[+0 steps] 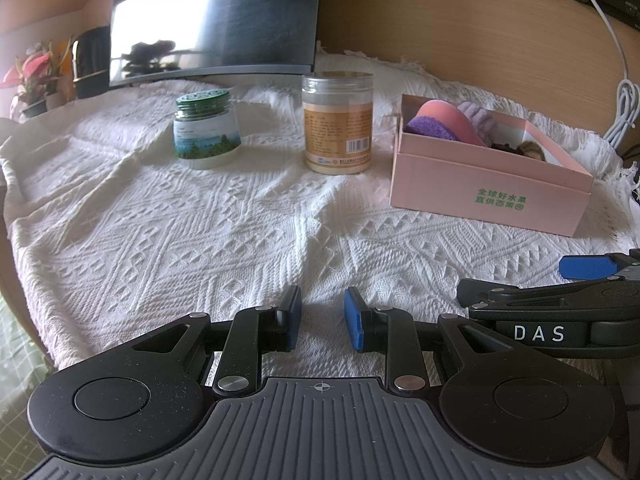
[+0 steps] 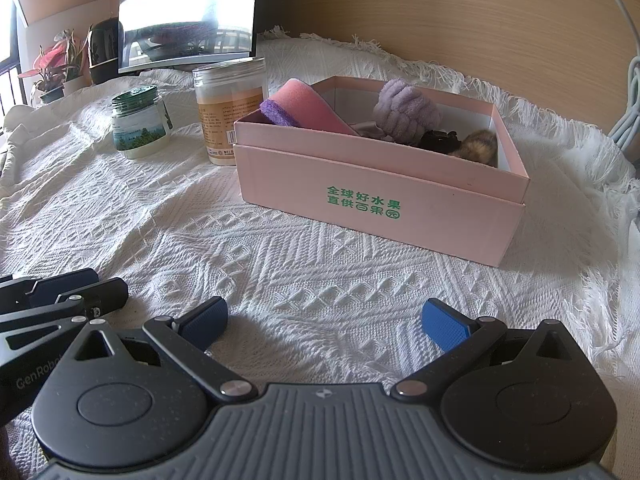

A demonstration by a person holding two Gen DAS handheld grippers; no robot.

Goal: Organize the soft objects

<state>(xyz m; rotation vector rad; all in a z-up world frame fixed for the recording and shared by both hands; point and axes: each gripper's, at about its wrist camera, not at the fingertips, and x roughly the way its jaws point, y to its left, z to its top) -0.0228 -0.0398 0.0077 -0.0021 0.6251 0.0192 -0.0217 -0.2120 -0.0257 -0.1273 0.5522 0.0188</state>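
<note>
Two grippers are hovering low over the near edge of a white knitted cloth (image 1: 224, 216) that is covering the table. Nothing is sitting between the fingers of either one. The left gripper (image 1: 322, 320) is showing its blue pads with a narrow gap between them, while the right gripper (image 2: 325, 325) is holding its fingers spread wide. Each is appearing at the side of the other's view, so the pair are sitting just beside one another.

Toward the far right corner of the cloth, a pink box (image 2: 376, 196) with green printed characters on its front wall is standing open. Soft things are lying inside it: a pink and purple sponge (image 2: 308, 110) is leaning against the left end wall, a lilac plush scrunchie (image 2: 404, 110) is resting near the middle toward the back wall, and a brown furry piece (image 2: 480, 146) is sitting at the right end beside a small dark item that is too unclear to name.

Left of the box, a tall clear jar (image 1: 337, 120) with an orange label is standing upright, and farther left a squat green-lidded jar (image 1: 206, 130) is standing apart from it. Behind them, a dark monitor (image 1: 216, 20) is reflecting bright window light.
</note>
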